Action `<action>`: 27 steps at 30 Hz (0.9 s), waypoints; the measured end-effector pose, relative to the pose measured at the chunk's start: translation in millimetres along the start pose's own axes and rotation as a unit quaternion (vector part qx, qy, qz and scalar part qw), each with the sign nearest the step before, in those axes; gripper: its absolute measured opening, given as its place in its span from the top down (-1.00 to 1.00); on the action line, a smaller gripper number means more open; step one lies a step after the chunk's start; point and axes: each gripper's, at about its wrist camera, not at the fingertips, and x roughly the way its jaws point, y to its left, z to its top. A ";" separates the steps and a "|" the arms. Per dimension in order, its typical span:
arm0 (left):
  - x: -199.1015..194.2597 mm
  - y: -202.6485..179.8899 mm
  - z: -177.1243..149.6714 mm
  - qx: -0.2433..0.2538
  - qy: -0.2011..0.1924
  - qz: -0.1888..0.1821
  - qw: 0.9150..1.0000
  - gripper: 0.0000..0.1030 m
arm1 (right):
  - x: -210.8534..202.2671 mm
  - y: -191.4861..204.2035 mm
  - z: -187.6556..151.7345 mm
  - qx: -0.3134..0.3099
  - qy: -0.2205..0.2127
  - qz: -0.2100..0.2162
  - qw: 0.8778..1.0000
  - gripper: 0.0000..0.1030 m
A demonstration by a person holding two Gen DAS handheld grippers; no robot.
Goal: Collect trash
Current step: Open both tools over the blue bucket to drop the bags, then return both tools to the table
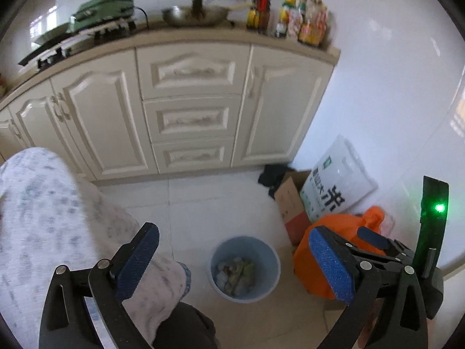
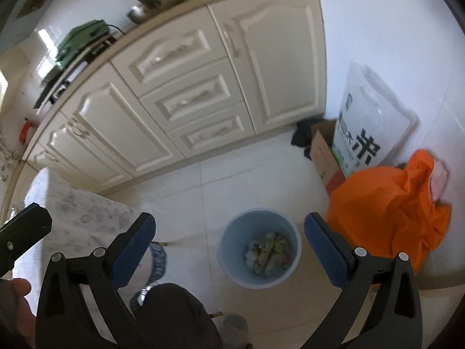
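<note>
On a white tiled kitchen floor, blue bin (image 2: 260,254) holding trash, left gripper (image 1: 232,264) and right gripper (image 2: 229,250) above, jaws spread wide, both empty, orange bag (image 2: 386,212) beside.

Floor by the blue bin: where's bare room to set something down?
Free: tile between the cabinets and the blue bin. Crowded: the corner right of the bin, with orange bag, cardboard box and rice sack.

Both wrist views high, angled down at shared bin (image 1: 245,269).
</note>
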 end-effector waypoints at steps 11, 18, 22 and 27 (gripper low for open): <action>-166.5 88.5 -55.5 -0.047 -0.099 0.010 0.994 -0.99 | -76.2 96.5 10.8 -0.077 -0.073 0.029 0.994 -1.00; -246.5 138.2 -95.3 -0.072 -0.156 0.043 0.984 -0.99 | -112.8 179.0 4.1 -0.143 -0.107 0.074 0.981 -1.00; -284.2 160.6 -118.4 -0.090 -0.188 0.073 0.975 -0.99 | -128.8 219.6 -3.8 -0.175 -0.125 0.094 0.972 -1.00; -325.5 182.7 -149.6 -0.106 -0.222 0.118 0.962 -0.99 | -144.3 272.8 -17.1 -0.212 -0.142 0.131 0.958 -1.00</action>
